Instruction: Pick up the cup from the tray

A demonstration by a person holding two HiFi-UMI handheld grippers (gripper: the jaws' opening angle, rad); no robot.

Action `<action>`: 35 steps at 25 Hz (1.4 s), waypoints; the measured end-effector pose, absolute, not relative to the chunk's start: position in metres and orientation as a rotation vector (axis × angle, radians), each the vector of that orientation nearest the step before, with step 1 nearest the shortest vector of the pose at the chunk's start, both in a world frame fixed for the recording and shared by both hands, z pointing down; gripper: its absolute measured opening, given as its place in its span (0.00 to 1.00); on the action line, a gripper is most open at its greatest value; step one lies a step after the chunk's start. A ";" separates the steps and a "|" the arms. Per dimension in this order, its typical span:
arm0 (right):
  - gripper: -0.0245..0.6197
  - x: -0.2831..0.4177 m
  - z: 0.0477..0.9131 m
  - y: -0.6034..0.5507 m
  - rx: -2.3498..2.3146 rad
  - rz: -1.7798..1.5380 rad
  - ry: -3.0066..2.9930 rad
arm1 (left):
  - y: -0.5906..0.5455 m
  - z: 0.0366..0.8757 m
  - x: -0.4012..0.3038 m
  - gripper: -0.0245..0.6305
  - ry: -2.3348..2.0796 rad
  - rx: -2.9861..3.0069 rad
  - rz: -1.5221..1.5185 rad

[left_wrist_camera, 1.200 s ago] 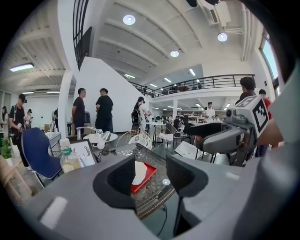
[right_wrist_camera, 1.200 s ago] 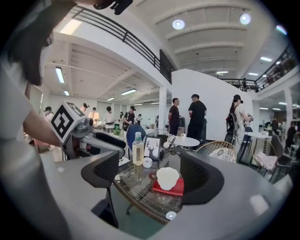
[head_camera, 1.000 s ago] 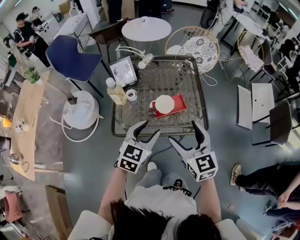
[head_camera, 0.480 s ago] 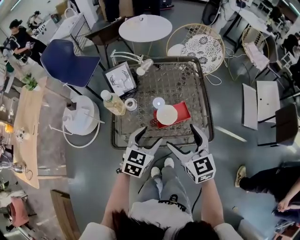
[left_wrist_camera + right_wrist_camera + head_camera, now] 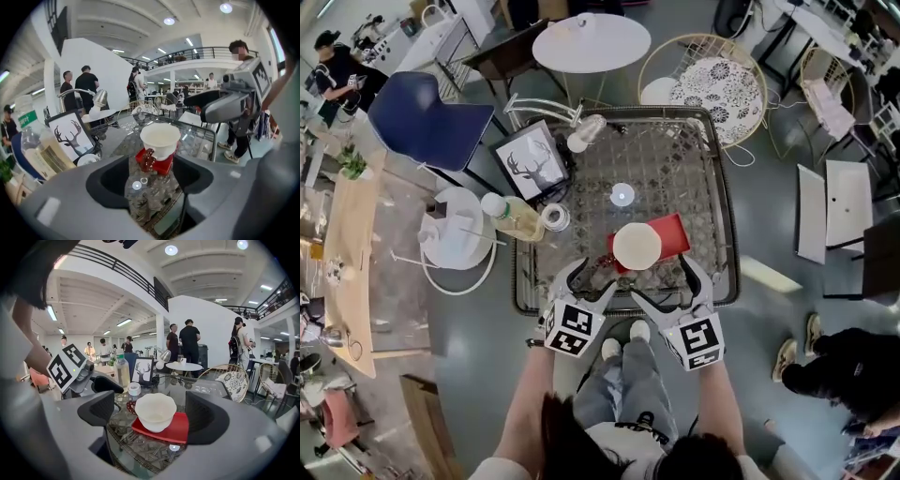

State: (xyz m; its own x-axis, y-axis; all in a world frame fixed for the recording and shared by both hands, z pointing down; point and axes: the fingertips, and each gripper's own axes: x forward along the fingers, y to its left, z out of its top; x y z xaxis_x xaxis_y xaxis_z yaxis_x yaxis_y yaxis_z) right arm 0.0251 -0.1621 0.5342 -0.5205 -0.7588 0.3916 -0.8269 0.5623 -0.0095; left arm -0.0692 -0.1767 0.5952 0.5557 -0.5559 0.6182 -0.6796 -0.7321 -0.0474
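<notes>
Cup (image 5: 637, 246), white and upright, sits on the red tray (image 5: 672, 233) toward the near edge of the glass bench (image 5: 670, 169). Just on the near side of it hang the left hand-held gripper (image 5: 592, 277) and the right hand-held gripper (image 5: 666, 281), one to each side. Both have their jaws apart with nothing between them, and the right one's jaws have just been opening. The wide spread is probably meant to let the cup's broad, bowl-like rim pass between the jaws. Neither touches the cup yet.
</notes>
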 end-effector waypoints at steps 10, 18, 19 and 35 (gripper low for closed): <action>0.79 0.020 0.599 -0.179 1.256 0.344 -2.401 | -0.196 0.628 -0.066 0.42 -1.062 2.617 0.909; 0.80 0.022 0.618 -0.204 1.209 0.319 -2.396 | -0.211 0.643 -0.057 0.41 -0.984 2.665 0.964; 0.80 0.022 0.621 -0.206 1.197 0.323 -2.400 | -0.213 0.643 -0.055 0.39 -0.978 2.677 0.961; 0.74 0.009 0.632 -0.216 1.051 0.321 -2.458 | -0.213 0.634 -0.042 0.14 -0.894 2.746 0.968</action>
State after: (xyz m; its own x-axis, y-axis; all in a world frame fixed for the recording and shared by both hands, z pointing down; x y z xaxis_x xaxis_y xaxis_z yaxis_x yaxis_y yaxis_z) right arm 0.0091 -0.2162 0.6316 -0.6110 -0.6257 0.4849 -0.7292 0.6833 -0.0371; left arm -0.0417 -0.2131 0.6341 0.6267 -0.4974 0.5999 -0.5582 -0.8237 -0.0999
